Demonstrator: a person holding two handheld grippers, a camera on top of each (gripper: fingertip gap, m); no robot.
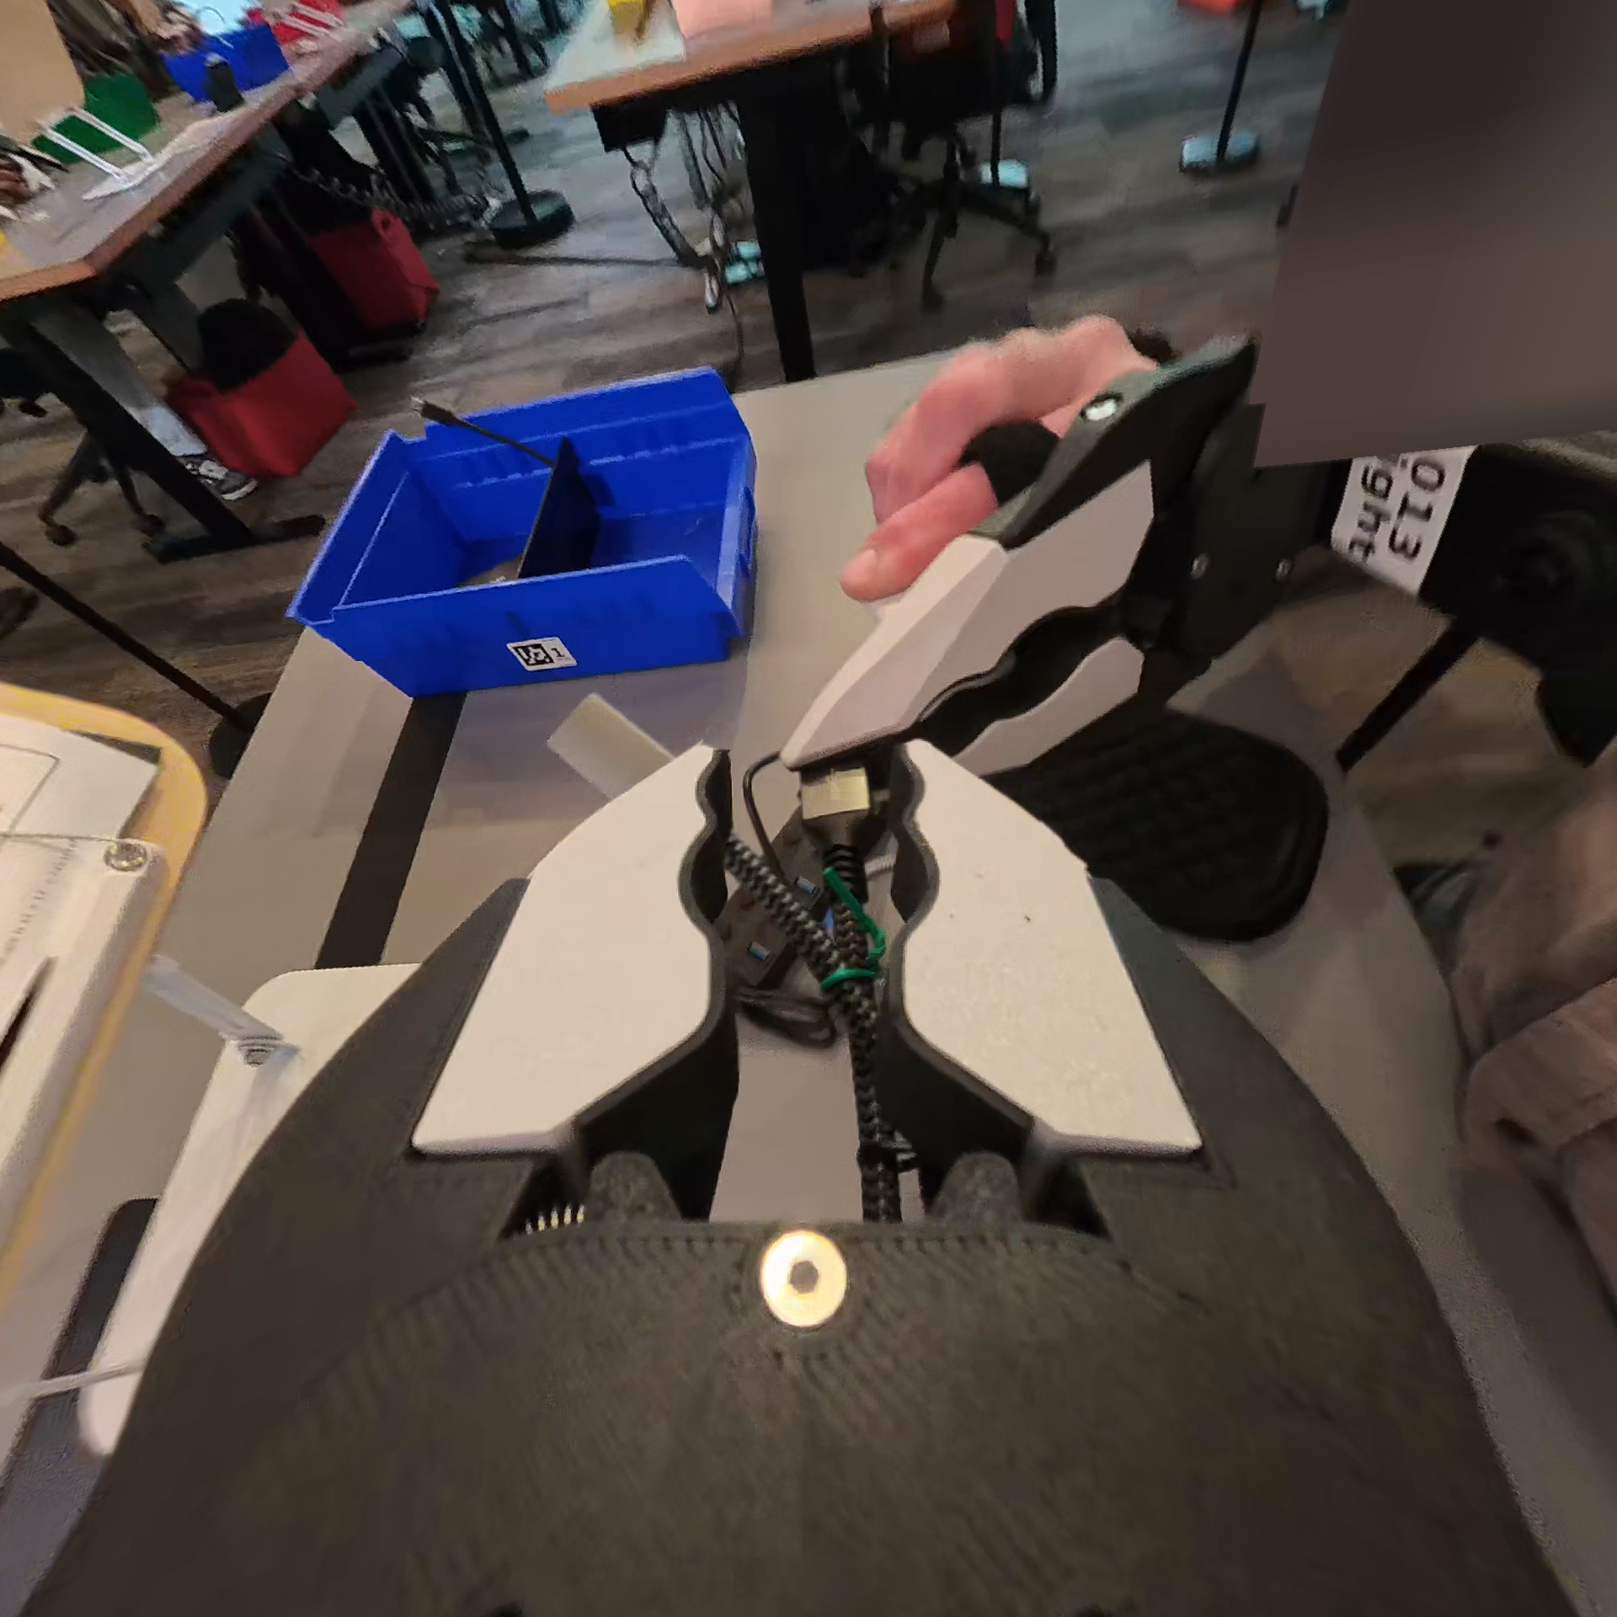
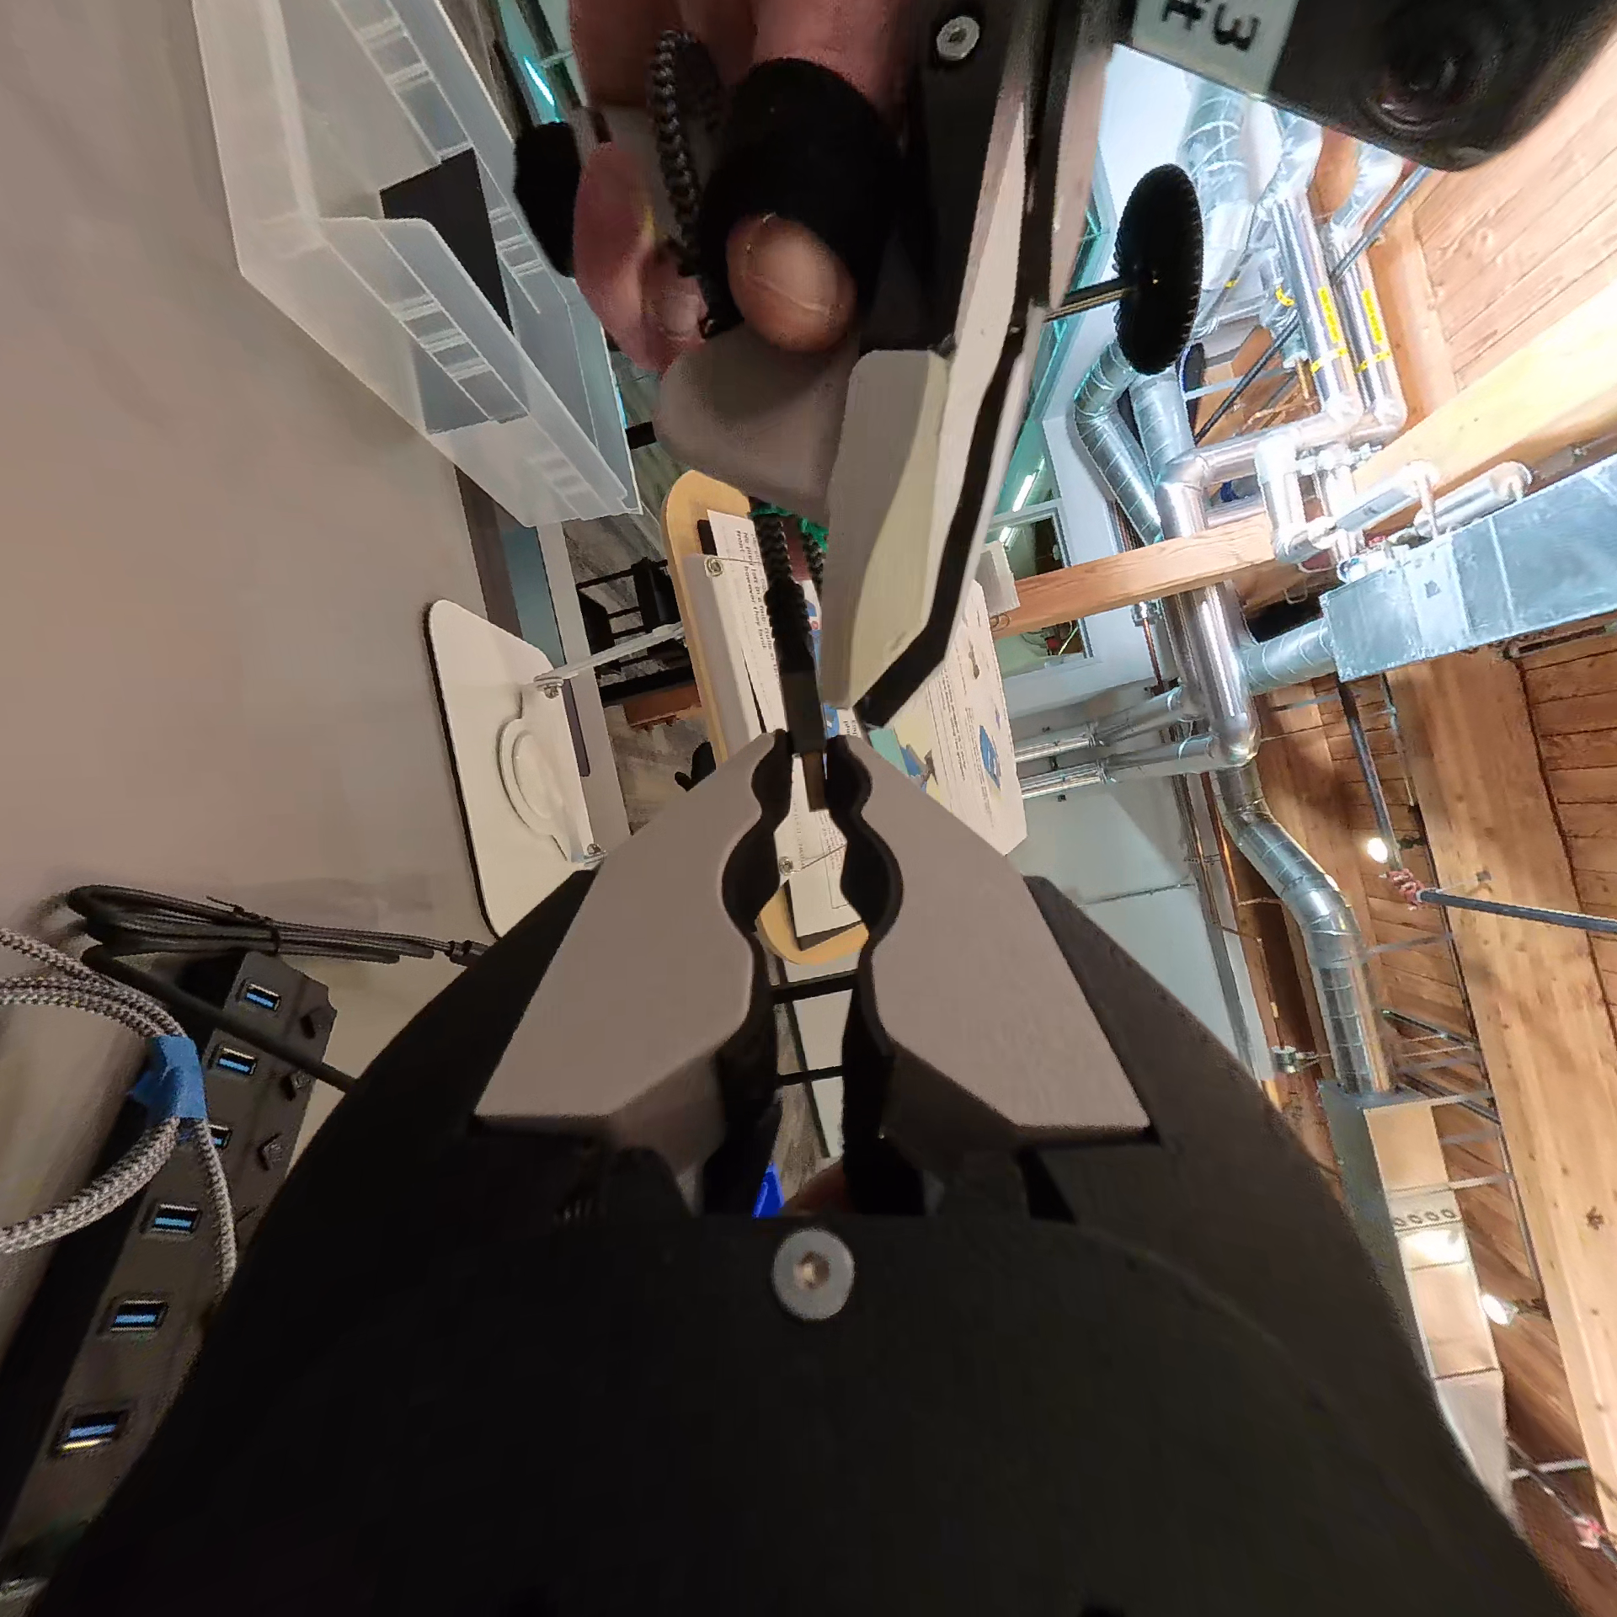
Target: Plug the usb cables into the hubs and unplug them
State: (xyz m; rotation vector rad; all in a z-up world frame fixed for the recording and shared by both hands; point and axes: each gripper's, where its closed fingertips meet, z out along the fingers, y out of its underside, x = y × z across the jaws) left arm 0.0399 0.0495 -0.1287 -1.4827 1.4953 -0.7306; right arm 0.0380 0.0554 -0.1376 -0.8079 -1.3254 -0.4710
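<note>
In the left wrist view, a grey tabletop [image 1: 875, 490] runs out to a far edge, with wood-look floor, other desks and red bins [image 1: 262, 411] beyond. At the left edge sits a white stand on a yellow-rimmed board [image 1: 184, 787]. Farther in, a blue bin [image 1: 560, 621] with a dark divider stands near the far edge, with bare surface around it. The left gripper [image 1: 809, 787] has its jaws released, apart on either side of a braided usb cable [image 1: 862, 1076] bound with a green tie [image 1: 853, 927]; the black hub [image 1: 792, 884] lies beneath. The right gripper [image 1: 840, 752] comes in from the right, a hand [image 1: 954, 464] on its handle, jaws clenched on the cable's metal plug [image 1: 836, 792].

The right wrist view is rolled sideways. Along its left side lies the black hub [image 2: 175, 1225] with a row of blue ports, and a grey braided cable [image 2: 105, 1032] marked with blue tape beside it. A clear plastic bin [image 2: 420, 262] stands farther along. The right gripper [image 2: 809, 757] pinches the usb plug [image 2: 809, 744] at its tips, lifted clear of the hub. Ducts and wooden ceiling beams fill the right.
</note>
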